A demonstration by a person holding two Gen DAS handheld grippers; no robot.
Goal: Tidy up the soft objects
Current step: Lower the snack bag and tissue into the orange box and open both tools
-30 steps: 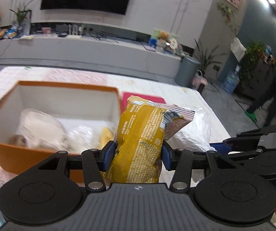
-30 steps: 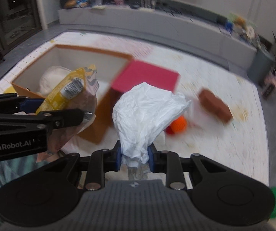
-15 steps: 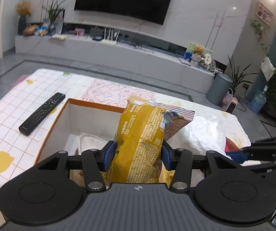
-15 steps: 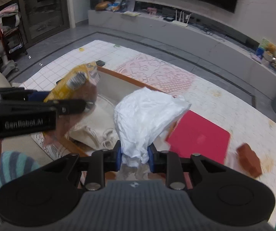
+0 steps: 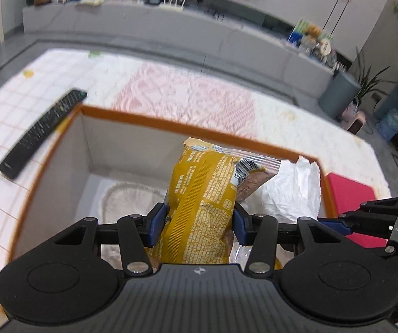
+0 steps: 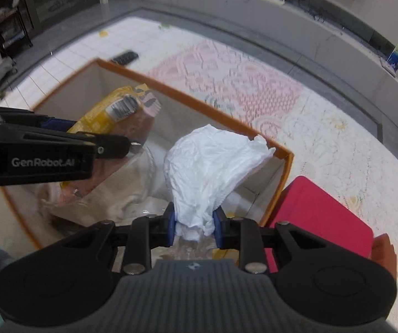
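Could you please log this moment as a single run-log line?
left tool: shut on yellow snack bag | right tool: shut on white plastic bag | both over orange box

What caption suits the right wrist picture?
Right claw holds a white plastic bag over the orange box, beside the left claw's yellow snack packet.

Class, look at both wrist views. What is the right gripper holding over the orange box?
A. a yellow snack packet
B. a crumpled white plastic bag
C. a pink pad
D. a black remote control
B: the right gripper is shut on the crumpled white plastic bag above the orange box; the left gripper holds the yellow snack packet.
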